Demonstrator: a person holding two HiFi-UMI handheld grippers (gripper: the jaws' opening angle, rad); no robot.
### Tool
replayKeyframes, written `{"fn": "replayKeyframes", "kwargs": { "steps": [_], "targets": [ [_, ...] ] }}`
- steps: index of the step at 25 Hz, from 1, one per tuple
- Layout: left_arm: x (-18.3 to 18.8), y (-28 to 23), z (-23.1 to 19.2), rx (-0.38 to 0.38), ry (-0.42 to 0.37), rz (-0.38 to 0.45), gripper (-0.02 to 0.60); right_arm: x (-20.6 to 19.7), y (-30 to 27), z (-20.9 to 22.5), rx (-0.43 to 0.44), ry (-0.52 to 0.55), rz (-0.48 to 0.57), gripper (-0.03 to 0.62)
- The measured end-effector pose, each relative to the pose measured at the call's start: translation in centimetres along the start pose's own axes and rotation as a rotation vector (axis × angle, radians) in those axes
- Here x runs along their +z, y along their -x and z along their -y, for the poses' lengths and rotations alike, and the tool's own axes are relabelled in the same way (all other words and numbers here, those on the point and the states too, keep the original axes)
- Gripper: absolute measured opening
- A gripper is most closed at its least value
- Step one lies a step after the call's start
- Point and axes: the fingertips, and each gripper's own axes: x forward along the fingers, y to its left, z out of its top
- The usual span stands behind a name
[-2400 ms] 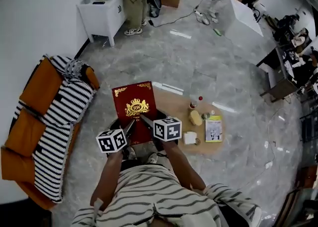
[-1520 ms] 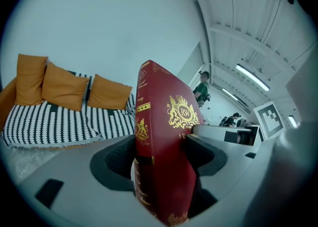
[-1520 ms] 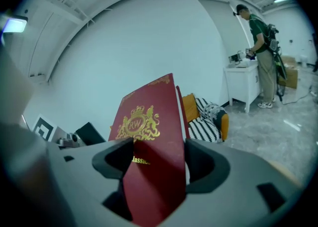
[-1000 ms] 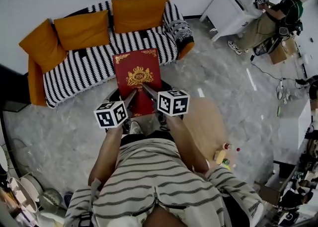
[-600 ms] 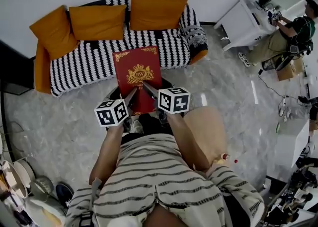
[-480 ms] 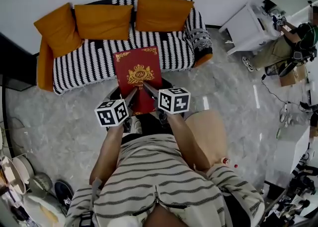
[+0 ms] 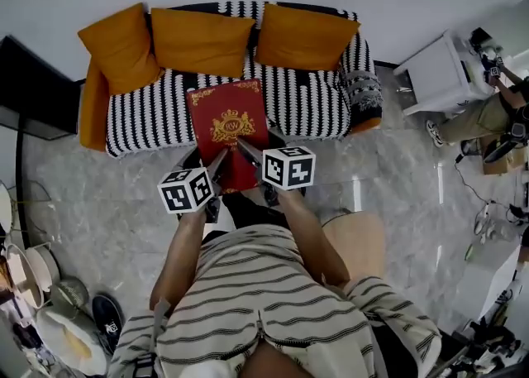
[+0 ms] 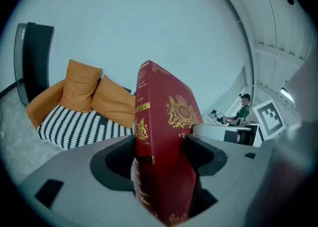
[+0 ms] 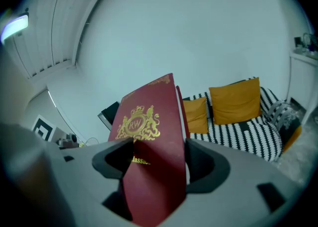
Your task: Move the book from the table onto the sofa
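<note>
A dark red book (image 7: 228, 130) with a gold crest is held in the air in front of me, its far end over the front edge of the sofa (image 7: 157, 116). My left gripper (image 7: 216, 165) is shut on the book's near left edge and my right gripper (image 7: 245, 153) is shut on its near right edge. In the left gripper view the book (image 8: 164, 151) stands wedged between the jaws. In the right gripper view the book (image 9: 151, 166) fills the gap between the jaws. The sofa (image 9: 248, 131) has a black-and-white striped seat.
Three orange cushions (image 7: 202, 41) lean against the sofa back. A dark panel (image 7: 33, 91) stands left of the sofa. A white cabinet (image 7: 438, 78) and a person (image 7: 488, 116) are at the right. Shoes and bowls (image 7: 50, 310) lie at lower left on the marble floor.
I have turned from the low table toward the sofa and come closer. The sofa now lies straight ahead under the book's far end. Both grippers keep their hold on the book.
</note>
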Motion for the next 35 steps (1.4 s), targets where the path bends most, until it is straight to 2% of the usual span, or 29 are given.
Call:
{"fn": "replayKeyframes", "kwargs": {
  "steps": [6,15,22,35],
  "targets": [
    [4.2,-3.3,-4.7,0.041,0.019,-0.020,0.325,3.2,-6.7,0.2,0.034,-0.004,-0.037,0.341],
    [8.6,-8.2,-8.9,0.062,0.032,-0.065,0.325,6.7,-13.7,1.9,0.042,-0.037,-0.077,0.341],
    [10.2,-10.8,-12.1,0.076,0.055,-0.095,0.325,7.8,-17.9,2.7,0.036,-0.045,-0.116,0.341],
    [11.1,-14.2,-17.3,0.062,0.095,-0.141,0.325,7.6,-24.0,3.3,0.000,-0.067,-0.160,0.341]
  ]
}}
